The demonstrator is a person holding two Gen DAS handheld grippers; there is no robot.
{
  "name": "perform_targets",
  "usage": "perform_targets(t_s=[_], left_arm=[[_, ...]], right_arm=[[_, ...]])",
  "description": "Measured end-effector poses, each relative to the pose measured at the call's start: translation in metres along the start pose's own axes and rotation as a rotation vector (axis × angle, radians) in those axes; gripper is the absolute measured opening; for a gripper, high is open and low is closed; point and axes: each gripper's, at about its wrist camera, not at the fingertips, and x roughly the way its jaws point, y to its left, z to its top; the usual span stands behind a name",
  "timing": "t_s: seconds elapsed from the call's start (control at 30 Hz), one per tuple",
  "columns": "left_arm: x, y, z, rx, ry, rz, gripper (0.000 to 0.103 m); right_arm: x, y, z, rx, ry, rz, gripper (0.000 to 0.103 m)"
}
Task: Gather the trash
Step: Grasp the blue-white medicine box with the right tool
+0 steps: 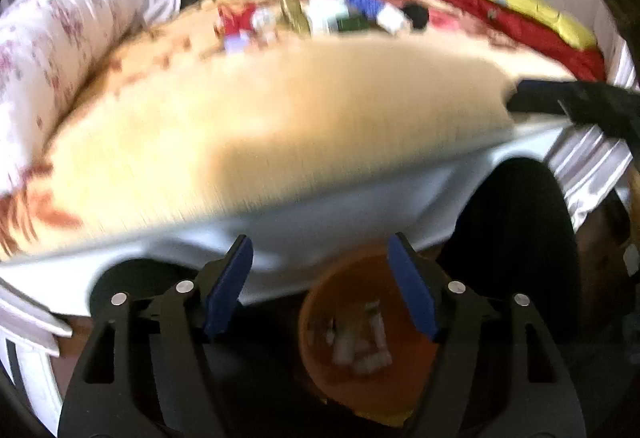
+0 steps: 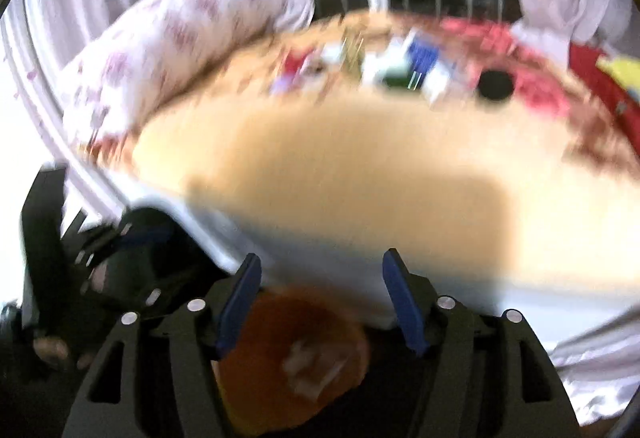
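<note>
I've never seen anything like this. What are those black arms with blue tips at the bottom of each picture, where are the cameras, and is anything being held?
No robot here: a person carries a two-fingered grabbing tool in each hand, each with a wide-angle camera looking along its fingers. One picture comes from the left tool, the other from the right tool. The blue strips are the gripping pads. Both tools stand open with nothing between them. Below each sits an orange bin with pale scraps inside, probably collected trash. Ahead is a bed with a tan cover, a floral pillow at its left, and a blurred pile of small colourful items at the far side. The blur hides what they are.
</note>
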Motion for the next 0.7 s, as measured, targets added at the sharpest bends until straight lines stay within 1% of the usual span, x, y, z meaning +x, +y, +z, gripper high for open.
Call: perform_targets(t_s=[0.03,0.07,0.1,0.13,0.17,0.2,0.3,0.4,0.47,0.6,0.7], left_arm=[[-0.003,0.002,0.006,-0.006,-0.017,-0.002,0.073],[-0.005,0.004,0.013,-0.014,-0.039,-0.003,0.073],[-0.007,0.007,0.02,-0.024,-0.056,-0.002,0.073],[-0.009,0.009,0.026,-0.032,-0.066,-0.004,0.073],[-0.007,0.01,0.03,-0.043,-0.074,-0.007,0.073],[-0.006,0.012,0.034,-0.056,-0.079,-0.012,0.073],[0.003,0.018,0.04,-0.107,-0.079,-0.06,0.074],[0.009,0.023,0.041,-0.121,-0.062,-0.085,0.074],[0.013,0.026,0.041,-0.123,-0.051,-0.097,0.074],[0.02,0.033,0.043,-0.138,-0.042,-0.112,0.074],[0.023,0.038,0.048,-0.155,-0.041,-0.111,0.074]], right_arm=[[0.003,-0.01,0.021,-0.002,-0.033,-0.02,0.067],[0.007,-0.02,0.041,-0.006,-0.066,-0.048,0.072],[0.013,-0.029,0.06,-0.012,-0.093,-0.076,0.079],[0.02,-0.036,0.074,-0.02,-0.107,-0.094,0.082],[0.031,-0.045,0.092,-0.029,-0.114,-0.112,0.083],[0.047,-0.053,0.109,-0.038,-0.099,-0.12,0.083],[0.086,-0.078,0.141,-0.05,-0.038,-0.141,0.083],[0.118,-0.098,0.159,-0.04,0.02,-0.115,0.083],[0.137,-0.108,0.169,-0.026,0.05,-0.071,0.083],[0.165,-0.116,0.178,-0.028,0.109,-0.016,0.088],[0.184,-0.118,0.179,-0.036,0.161,-0.01,0.088]])
